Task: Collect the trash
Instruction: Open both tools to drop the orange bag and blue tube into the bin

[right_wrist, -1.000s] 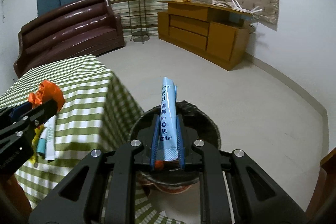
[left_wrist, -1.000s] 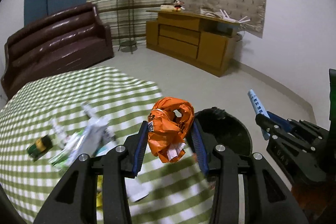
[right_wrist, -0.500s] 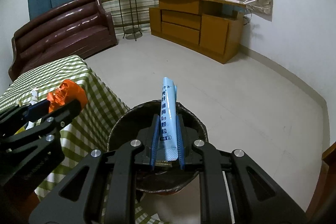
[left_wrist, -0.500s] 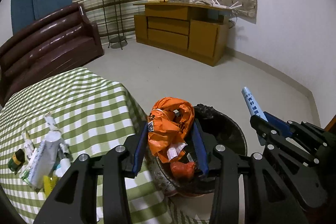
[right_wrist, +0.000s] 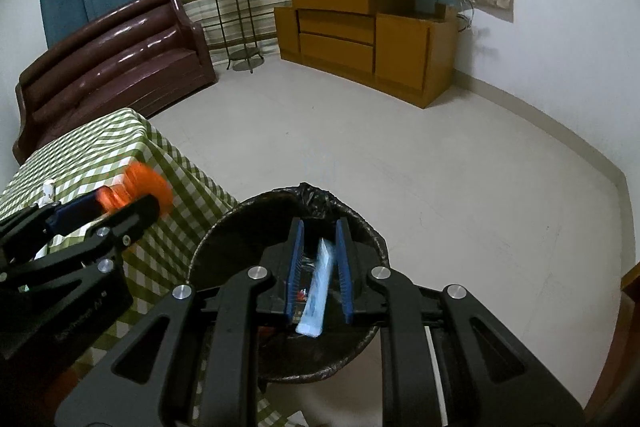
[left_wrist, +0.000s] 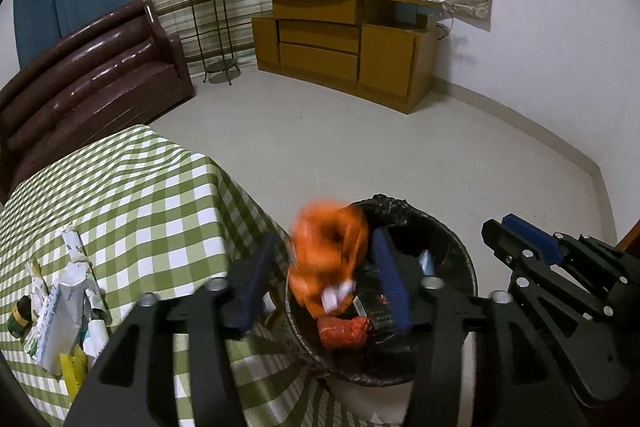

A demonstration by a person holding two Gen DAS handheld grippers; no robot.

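1. Since half a second ago both grippers have let go: the left gripper [left_wrist: 326,291] has spread its jaws, and the orange bag [left_wrist: 326,267], blurred, drops free between them over the bin [left_wrist: 460,255].
2. From the left wrist, the bag hangs above the bin's near rim, over red and dark trash already inside. That spot looks chosen so the bag falls in rather than onto the table [left_wrist: 132,195] just beside it. More trash [left_wrist: 64,323] lies in a heap on the cloth, so the job seems far from finished. This gripper tilts downward, level with the right gripper [left_wrist: 520,239], whose jaws cannot be judged from here.
3. From the right wrist, the right gripper [right_wrist: 319,267] points down into the bin [right_wrist: 224,223] with its pads apart. The blue packet [right_wrist: 318,291] slips loose between them, tilted, touching neither pad clearly, heading for the liner. At left, the other gripper [right_wrist: 116,211] reaches in beside the blurred bag [right_wrist: 136,189].
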